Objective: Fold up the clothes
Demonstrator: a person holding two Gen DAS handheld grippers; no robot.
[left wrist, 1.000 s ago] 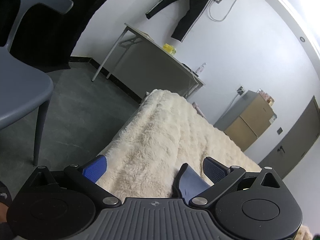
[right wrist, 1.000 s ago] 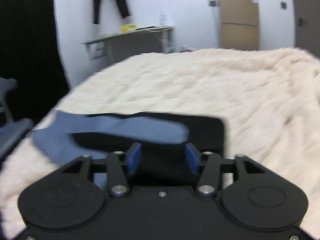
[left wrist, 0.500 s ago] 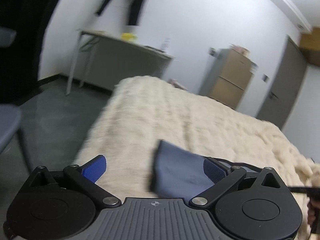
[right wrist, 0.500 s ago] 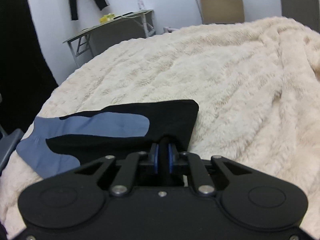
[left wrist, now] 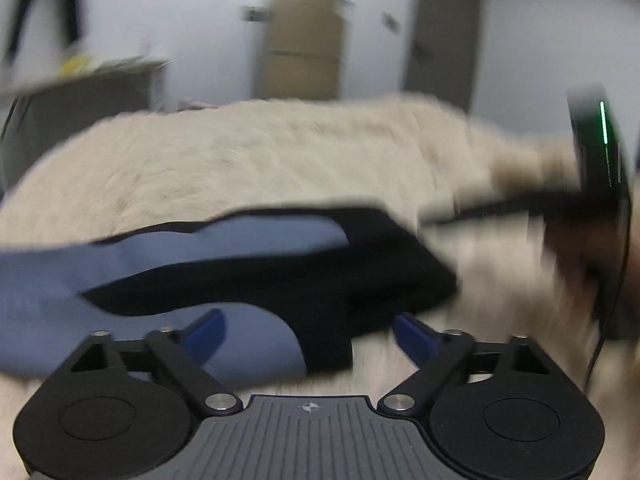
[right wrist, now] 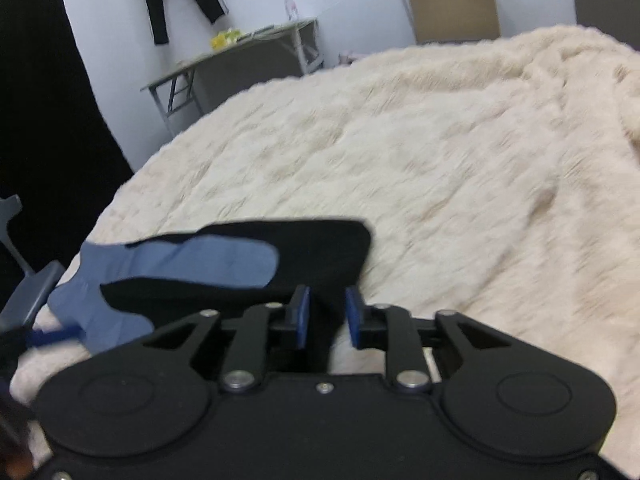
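Black-and-blue garment (right wrist: 240,268) lies flat on the cream fleece blanket (right wrist: 440,152) covering the bed, near its front-left corner, already part-folded w/ a blue panel on top of the black. Right tongs (right wrist: 327,316) sit at the garment's near right edge; jaws are narrow but opening, pads not pressing the cloth, black fabric just reaching into the gap, so I read this as a release after laying that edge down. Left tongs (left wrist: 310,330) are fairly wide and closing, the garment's near edge (blue on one side, black on the other) between the pads, not pinched yet; view is badly smeared, so exact contact is hard to tell. Right tongs also show as a dark blur at the right of the left view. Step in hand, as I judge it: regrip for the next fold. To do it well: let the right side clear the cloth fully before pulling away so the fold isn't dragged open; bring the left pads down onto both layers at the edge, not just the top blue one; avoid grabbing blanket pile w/ it; lift low and carry the edge over evenly, keeping corners lined up. Desk (right wrist: 240,52) at the back wall plays no part.
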